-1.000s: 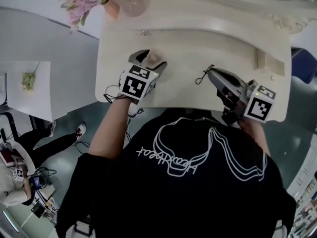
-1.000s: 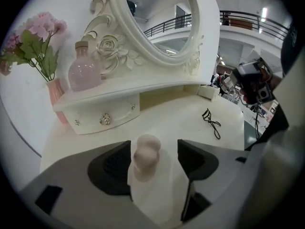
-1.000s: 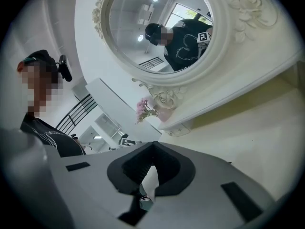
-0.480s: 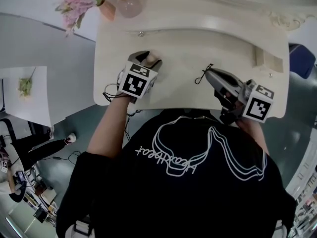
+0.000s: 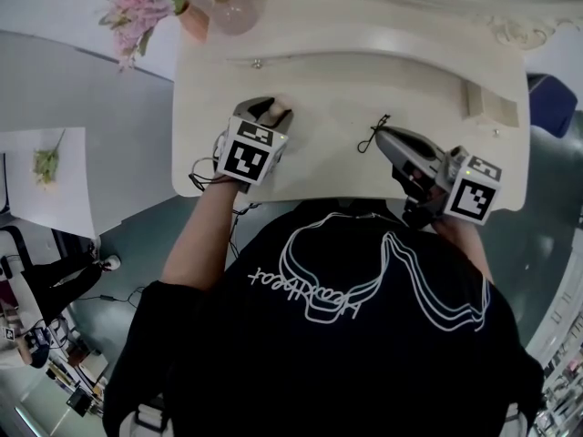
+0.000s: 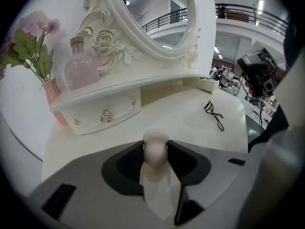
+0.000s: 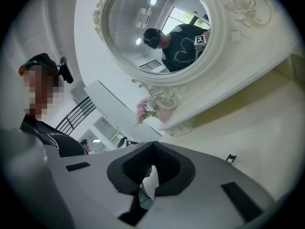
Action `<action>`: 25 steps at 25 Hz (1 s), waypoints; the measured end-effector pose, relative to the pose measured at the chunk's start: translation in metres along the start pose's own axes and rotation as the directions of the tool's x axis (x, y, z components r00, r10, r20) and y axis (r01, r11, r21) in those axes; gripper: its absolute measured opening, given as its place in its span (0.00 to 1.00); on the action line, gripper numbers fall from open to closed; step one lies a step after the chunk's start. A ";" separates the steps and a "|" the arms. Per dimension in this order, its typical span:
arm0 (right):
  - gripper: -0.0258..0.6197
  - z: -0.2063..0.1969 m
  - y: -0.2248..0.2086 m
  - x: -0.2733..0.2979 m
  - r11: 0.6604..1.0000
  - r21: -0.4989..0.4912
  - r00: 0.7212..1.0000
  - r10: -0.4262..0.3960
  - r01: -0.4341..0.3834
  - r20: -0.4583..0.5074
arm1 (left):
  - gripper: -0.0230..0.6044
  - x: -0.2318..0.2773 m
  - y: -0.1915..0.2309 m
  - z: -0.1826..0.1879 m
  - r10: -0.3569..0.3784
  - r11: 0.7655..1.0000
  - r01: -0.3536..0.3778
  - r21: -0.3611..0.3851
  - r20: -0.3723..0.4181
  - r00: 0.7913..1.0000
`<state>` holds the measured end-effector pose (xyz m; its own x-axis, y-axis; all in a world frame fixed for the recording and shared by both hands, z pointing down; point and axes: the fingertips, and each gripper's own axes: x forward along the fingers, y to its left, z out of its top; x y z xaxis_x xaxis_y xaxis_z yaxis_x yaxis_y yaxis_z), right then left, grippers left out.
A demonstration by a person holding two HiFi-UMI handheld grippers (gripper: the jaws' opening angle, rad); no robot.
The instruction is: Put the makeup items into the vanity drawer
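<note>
Since the L gripper [image 5: 271,113] has just been closing its jaws, they now pinch the sponge [image 6: 155,142] at its waist. The sponge seems to stand on the surface [image 5: 337,167] near the front edge.

Risks, as I judge them: the sponge is soft & rounded, so an off-centre squeeze could squirt it fwd or tip it on the lift. The drawer [image 6: 102,114] under the mirror shelf is shut, so the sponge has nowhere to go till the rose knob gets pulled. The R gripper [image 5: 381,136], jaws pressed together on nothing, hangs beside the curler [image 6: 215,113] & would prob. do that. The knob is small & easy to slip off.

Writing: no brand legible on the sponge or the pink bottle [image 6: 82,68]. The cubes carry only square markers. The shirt's looping script is too warped to read for sure.
</note>
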<state>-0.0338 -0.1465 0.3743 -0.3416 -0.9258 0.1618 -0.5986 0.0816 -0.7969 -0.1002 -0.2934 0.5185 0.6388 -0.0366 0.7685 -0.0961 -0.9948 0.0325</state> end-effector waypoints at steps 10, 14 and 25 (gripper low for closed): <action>0.05 -0.001 0.000 -0.013 0.997 -0.055 0.998 -0.050 0.051 0.028 | 0.28 -0.022 -0.032 0.031 -0.112 0.991 0.118 -0.063 0.088 0.990; 0.05 -0.001 -0.004 -0.027 0.996 -0.046 0.996 -0.075 0.078 0.054 | 0.28 -0.034 -0.055 0.055 -0.174 0.981 0.183 -0.070 0.120 0.978; 0.05 0.004 -0.019 -0.079 0.991 -0.028 0.984 -0.126 0.131 0.124 | 0.28 -0.056 -0.132 0.129 -0.349 0.930 0.367 -0.033 0.244 0.905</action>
<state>0.0074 -0.0764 0.3739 -0.1707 -0.9673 0.1876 -0.6581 -0.0297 -0.7523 -0.0252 -0.1718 0.3889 0.7978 0.2907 0.5281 0.1201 -0.9351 0.3333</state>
